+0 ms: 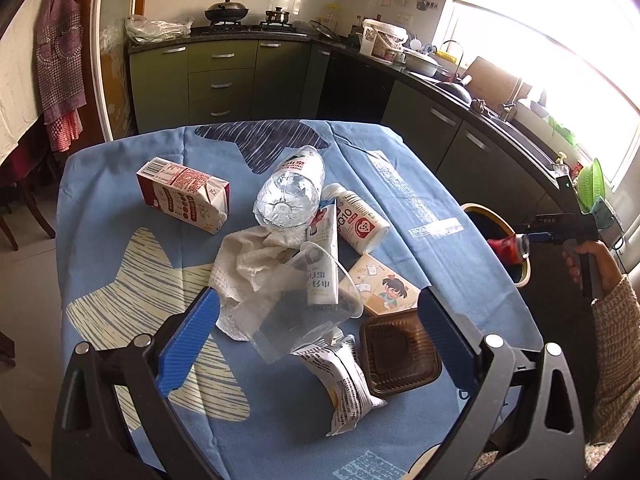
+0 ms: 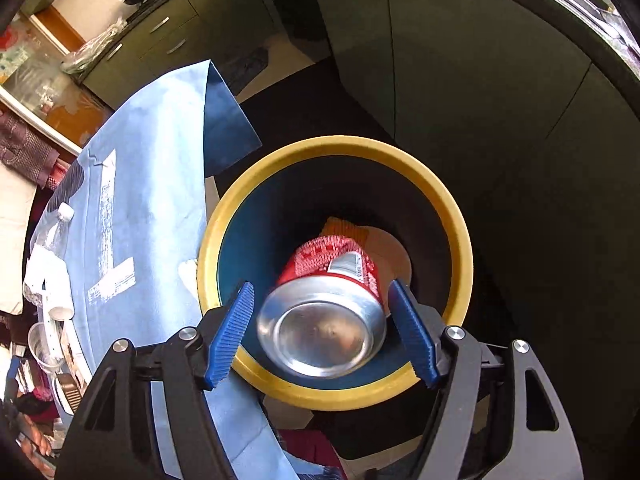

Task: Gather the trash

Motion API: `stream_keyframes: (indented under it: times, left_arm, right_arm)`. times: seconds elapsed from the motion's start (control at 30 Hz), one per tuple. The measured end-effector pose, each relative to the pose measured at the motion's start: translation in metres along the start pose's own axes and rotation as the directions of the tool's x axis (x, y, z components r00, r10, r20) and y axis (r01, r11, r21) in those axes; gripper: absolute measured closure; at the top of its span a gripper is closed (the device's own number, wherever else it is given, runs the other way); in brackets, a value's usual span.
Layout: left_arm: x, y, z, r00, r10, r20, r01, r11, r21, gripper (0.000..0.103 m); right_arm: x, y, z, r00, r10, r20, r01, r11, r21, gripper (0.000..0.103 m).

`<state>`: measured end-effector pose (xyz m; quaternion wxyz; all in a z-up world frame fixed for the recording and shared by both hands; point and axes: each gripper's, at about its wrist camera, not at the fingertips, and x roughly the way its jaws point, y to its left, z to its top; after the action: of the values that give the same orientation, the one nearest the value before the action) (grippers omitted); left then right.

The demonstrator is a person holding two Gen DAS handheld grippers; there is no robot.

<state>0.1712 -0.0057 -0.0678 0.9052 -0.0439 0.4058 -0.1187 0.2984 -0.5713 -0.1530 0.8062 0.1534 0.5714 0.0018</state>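
Observation:
My right gripper (image 2: 320,286) points down into a yellow-rimmed bin (image 2: 452,208) beside the table. A red soda can (image 2: 324,312) sits bottom-up between its blue pads, with a gap on each side, so the jaws are open and not pressing it. In the left wrist view the same can (image 1: 510,246) hangs over the bin (image 1: 525,276). My left gripper (image 1: 316,300) is open above the trash pile: a clear plastic cup (image 1: 296,312), paper towel (image 1: 248,264), clear bottle (image 1: 290,192), milk carton (image 1: 184,196), white pill bottle (image 1: 360,220), brown tray (image 1: 400,354) and wrapper (image 1: 346,384).
A blue cloth (image 1: 120,248) covers the table and hangs over its edges. Green kitchen cabinets (image 1: 224,80) and a crowded counter (image 1: 460,88) run behind and to the right. A person's hand (image 1: 596,264) in a knitted sleeve holds the right gripper. Paper scraps lie in the bin.

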Motion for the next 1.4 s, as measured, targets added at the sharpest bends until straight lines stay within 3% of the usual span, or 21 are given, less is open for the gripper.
stream_keyframes:
  times: [0.2, 0.3, 0.5, 0.63, 0.77, 0.9, 1.13, 1.27, 1.4]
  left_arm:
    - [0.009, -0.012, 0.004, 0.999, -0.022, -0.028, 0.023, 0.999, 0.033, 0.009]
    - [0.015, -0.017, 0.016, 0.999, 0.004, -0.049, 0.0, 0.996, 0.088, 0.009]
    - [0.042, -0.017, 0.07, 0.991, 0.071, -0.114, -0.05, 0.982, 0.18, 0.009]
    - [0.074, -0.01, 0.108, 0.982, 0.048, -0.182, -0.014, 0.983, 0.185, 0.009]
    - [0.125, -0.003, 0.134, 0.956, 0.047, -0.291, 0.007, 0.984, 0.18, 0.009]
    - [0.169, 0.014, 0.14, 0.918, 0.076, -0.389, -0.019, 0.989, 0.147, 0.027]
    - [0.202, 0.026, 0.131, 0.857, 0.096, -0.507, -0.026, 0.989, 0.145, 0.04]
    - [0.205, 0.024, 0.128, 0.84, 0.119, -0.53, -0.031, 0.985, 0.172, 0.043]
    - [0.204, 0.022, 0.129, 0.845, 0.134, -0.518, -0.037, 0.98, 0.194, 0.044]
  right_arm:
    - [-0.003, 0.011, -0.002, 1.0, -0.008, 0.01, 0.008, 1.0, -0.014, 0.029]
    - [-0.007, 0.015, -0.003, 1.0, 0.009, 0.026, -0.009, 1.0, -0.017, 0.029]
    - [-0.019, 0.025, -0.016, 0.998, 0.047, 0.042, -0.045, 0.998, -0.052, 0.028]
    - [-0.025, 0.032, -0.026, 0.998, 0.057, 0.038, -0.054, 0.995, -0.08, 0.027]
    - [-0.029, 0.034, -0.032, 0.997, 0.064, 0.035, -0.06, 0.994, -0.094, 0.026]
    - [-0.028, 0.034, -0.038, 0.997, 0.069, 0.021, -0.066, 0.992, -0.109, 0.026]
    - [-0.021, 0.032, -0.041, 0.998, 0.068, 0.001, -0.068, 0.991, -0.113, 0.026]
    - [-0.016, 0.035, -0.041, 0.997, 0.076, -0.011, -0.077, 0.99, -0.119, 0.026]
    - [-0.011, 0.039, -0.042, 0.997, 0.078, -0.024, -0.081, 0.988, -0.13, 0.026]
